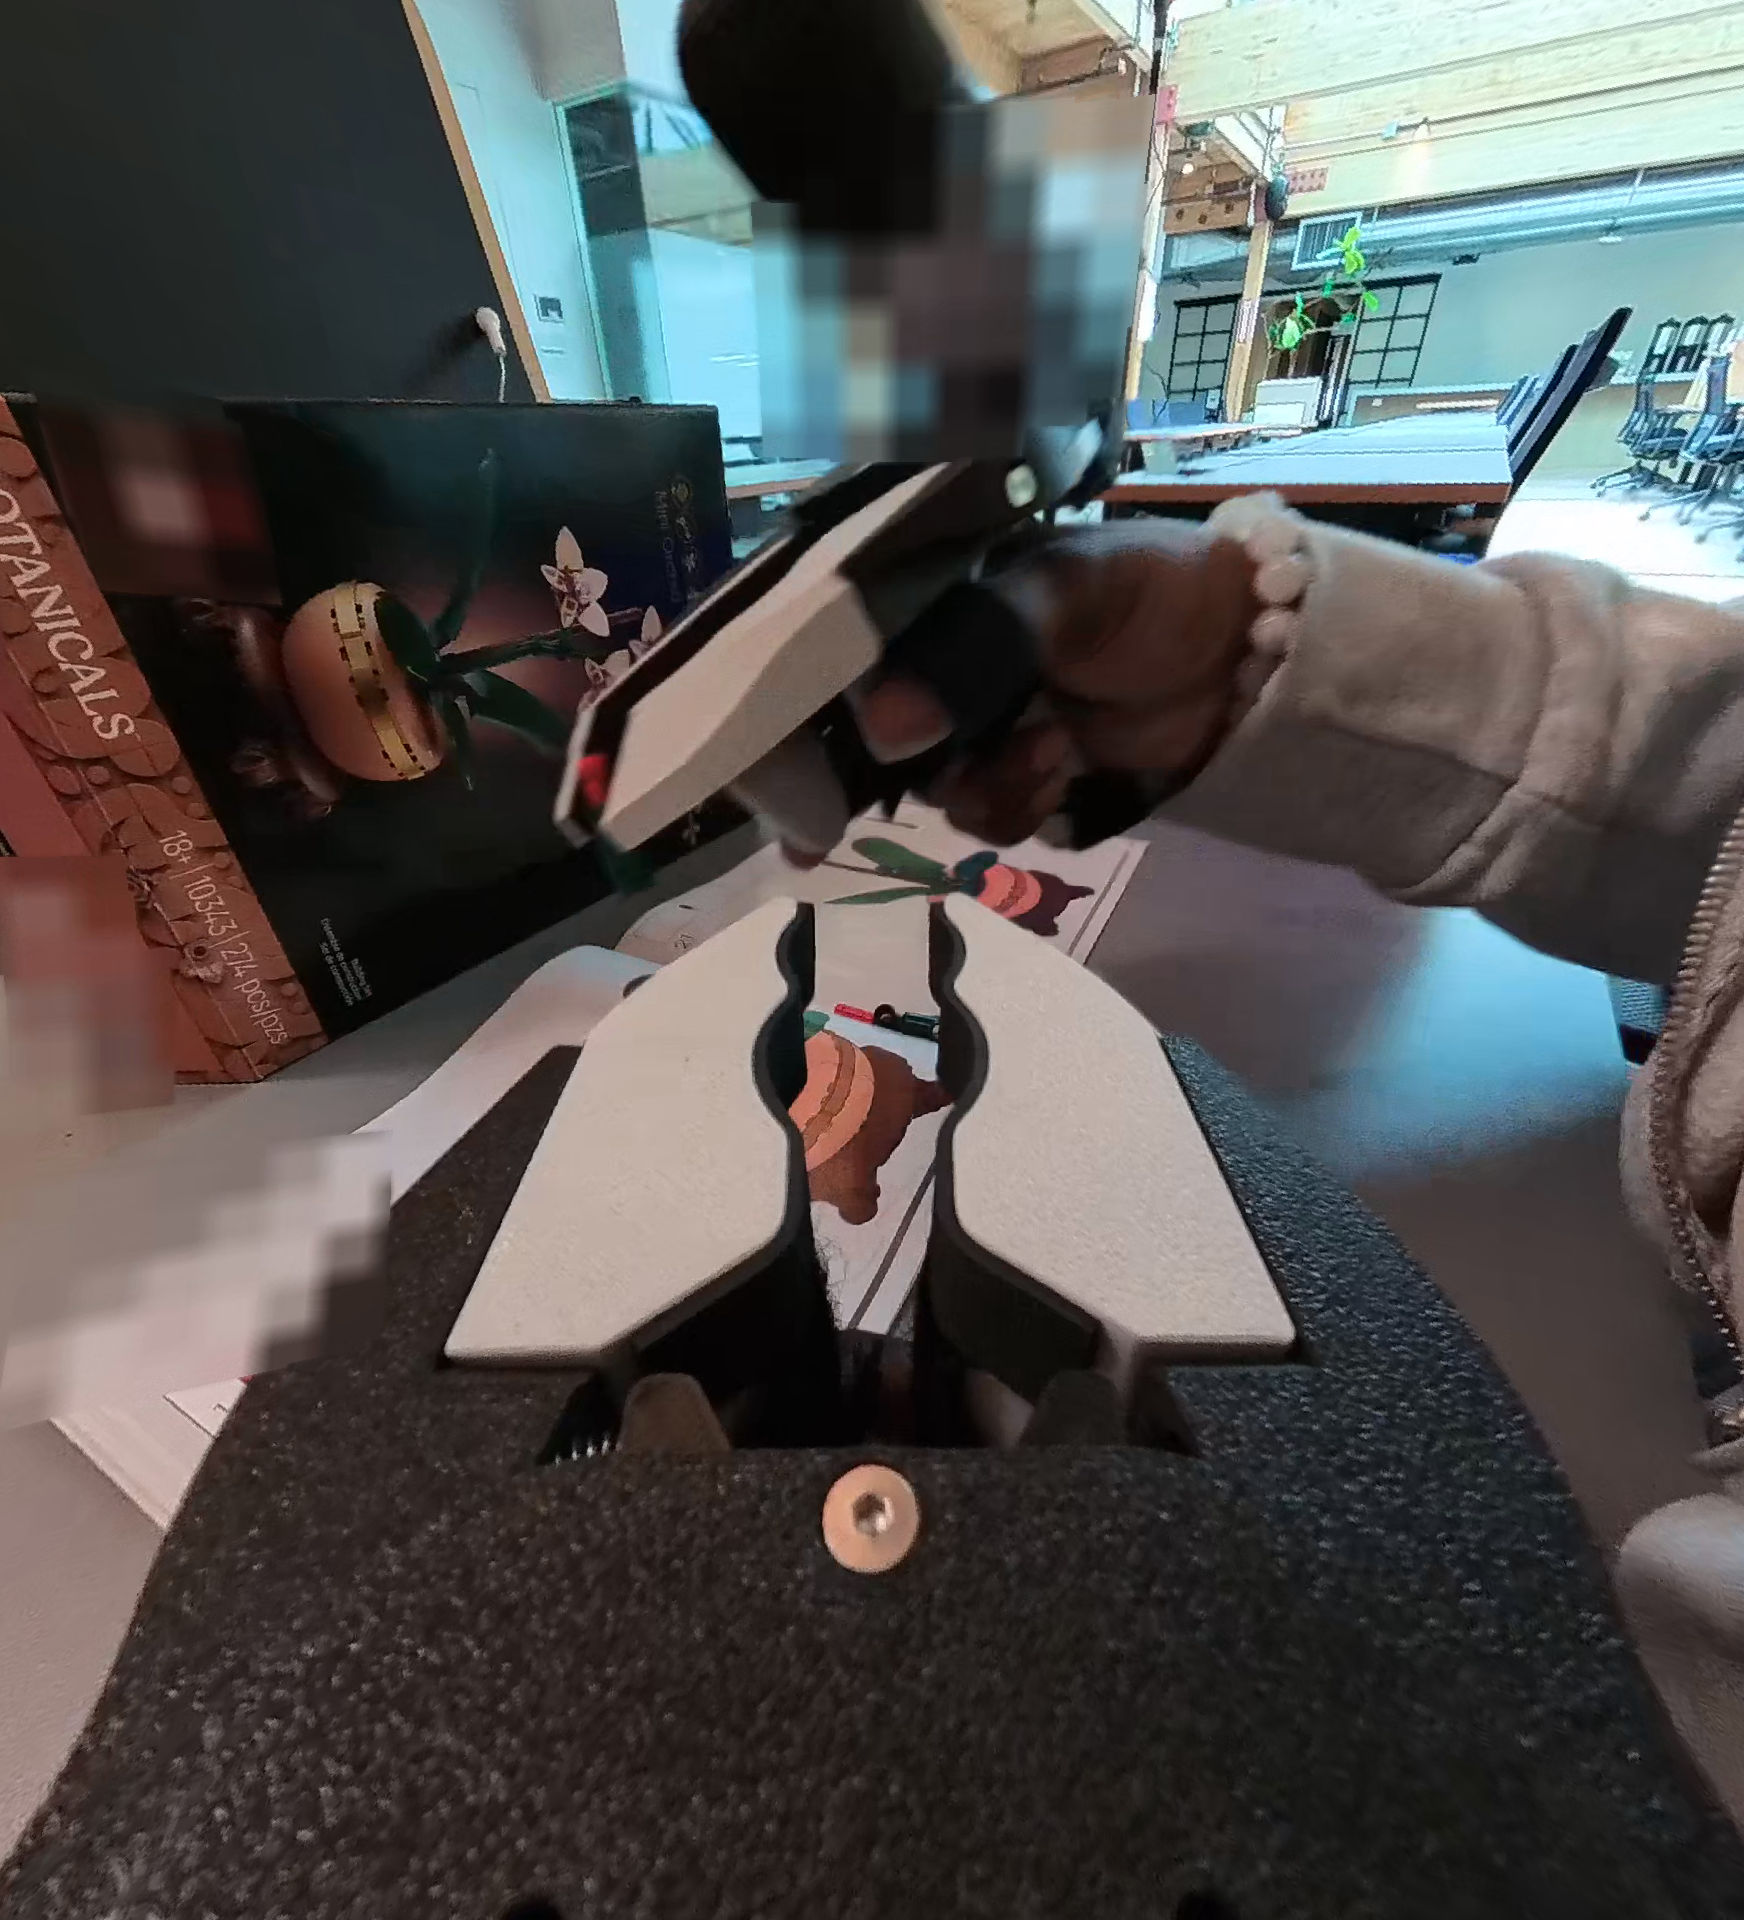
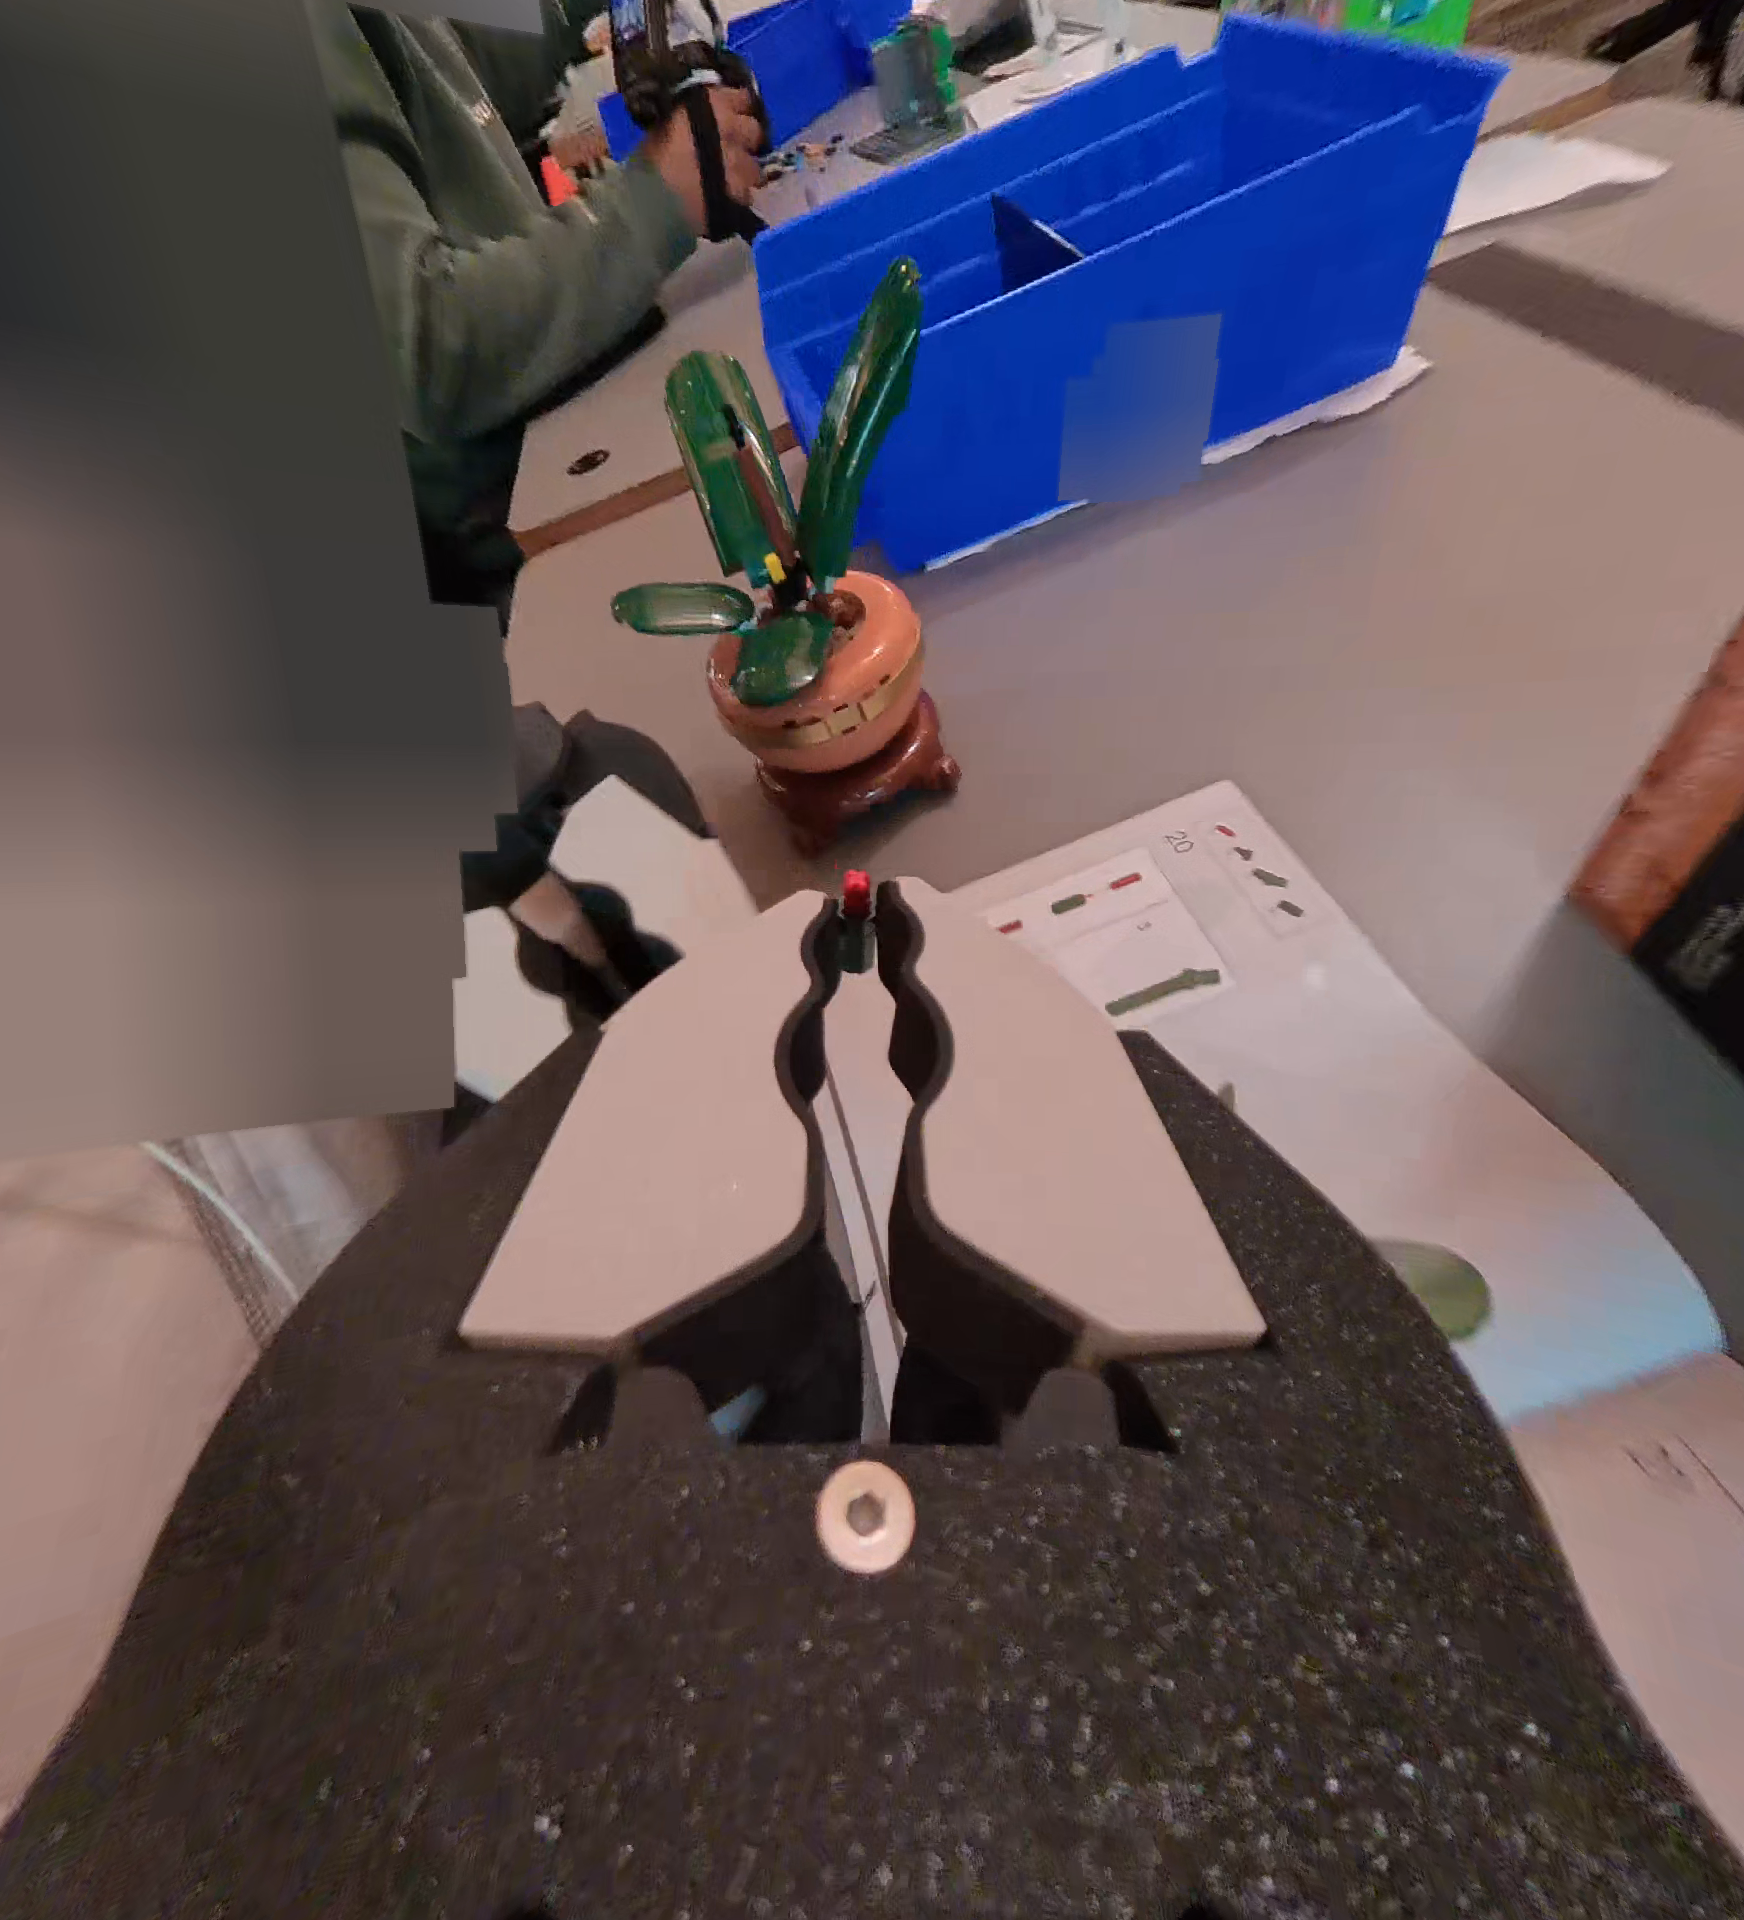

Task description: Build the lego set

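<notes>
My right gripper (image 2: pixel 855 902) is shut on a small dark green stem piece with a red pin (image 2: pixel 855 914) at its tips, held above the open instruction booklet (image 2: pixel 1211 987). The part-built lego plant (image 2: pixel 826 675), green leaves in a tan pot on a brown stand, stands on the grey table just beyond. My left gripper (image 1: pixel 870 914) is open and empty, low over the booklet (image 1: pixel 868 1226). In the left wrist view the right gripper (image 1: pixel 593 821) hangs tilted ahead with the red and green piece (image 1: pixel 593 774) at its tip.
The lego set box (image 1: pixel 328 727) stands at the left of the left wrist view. A blue divided bin (image 2: pixel 1107 312) sits behind the plant. A loose green leaf (image 2: pixel 1439 1288) lies at the booklet's right. Another person (image 2: pixel 494 260) works at the far left. One gripper's finger ends stand about 5 centimetres off the other's.
</notes>
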`<state>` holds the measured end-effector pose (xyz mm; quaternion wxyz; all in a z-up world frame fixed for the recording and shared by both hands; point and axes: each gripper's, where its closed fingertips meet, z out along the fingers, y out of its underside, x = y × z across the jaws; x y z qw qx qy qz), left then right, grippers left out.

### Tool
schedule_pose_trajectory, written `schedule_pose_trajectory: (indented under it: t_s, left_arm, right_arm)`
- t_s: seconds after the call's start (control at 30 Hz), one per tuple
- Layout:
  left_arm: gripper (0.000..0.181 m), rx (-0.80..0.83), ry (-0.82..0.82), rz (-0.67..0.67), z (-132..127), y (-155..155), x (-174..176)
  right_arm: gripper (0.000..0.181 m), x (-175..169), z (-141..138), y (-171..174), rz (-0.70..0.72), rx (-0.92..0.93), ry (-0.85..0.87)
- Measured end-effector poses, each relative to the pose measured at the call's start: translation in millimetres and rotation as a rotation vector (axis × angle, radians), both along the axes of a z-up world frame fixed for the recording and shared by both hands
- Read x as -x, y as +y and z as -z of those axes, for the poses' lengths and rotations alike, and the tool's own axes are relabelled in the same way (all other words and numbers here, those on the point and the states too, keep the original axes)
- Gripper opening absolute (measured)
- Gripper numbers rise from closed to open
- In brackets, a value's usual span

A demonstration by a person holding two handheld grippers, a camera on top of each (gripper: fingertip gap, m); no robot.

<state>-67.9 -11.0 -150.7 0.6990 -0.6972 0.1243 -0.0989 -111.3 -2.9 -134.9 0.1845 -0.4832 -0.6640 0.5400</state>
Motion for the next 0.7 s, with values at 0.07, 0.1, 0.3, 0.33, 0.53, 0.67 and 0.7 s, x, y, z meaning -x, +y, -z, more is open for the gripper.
schedule_pose_trajectory:
  t_s: [0.07,0.1,0.3,0.33,0.53,0.67,0.7]
  left_arm:
    - [0.02,0.026,0.001,0.004,4,2,0]
    - [0.021,0.04,-0.004,0.004,6,4,0]
    - [0.022,0.046,0.016,-0.004,1,11,-12]
    - [0.022,0.043,0.032,-0.016,0,12,-15]
    - [0.014,0.049,0.118,-0.051,4,19,-30]
    - [0.003,0.066,0.13,-0.024,7,20,-40]
    - [0.002,0.072,0.139,-0.022,8,20,-42]
  right_arm:
    - [0.006,-13,-6,-2,0.011,-0.015,0.048]
    - [0.006,-19,-10,-4,0.013,-0.002,0.083]
    - [0.006,-45,-12,-14,0.041,0.111,0.159]
    - [0.006,-48,-9,-16,0.041,0.128,0.156]
    - [0.006,-64,2,-18,0.069,0.179,0.16]
    - [0.006,-71,4,-15,0.086,0.196,0.176]
    - [0.006,-73,5,-14,0.089,0.196,0.178]
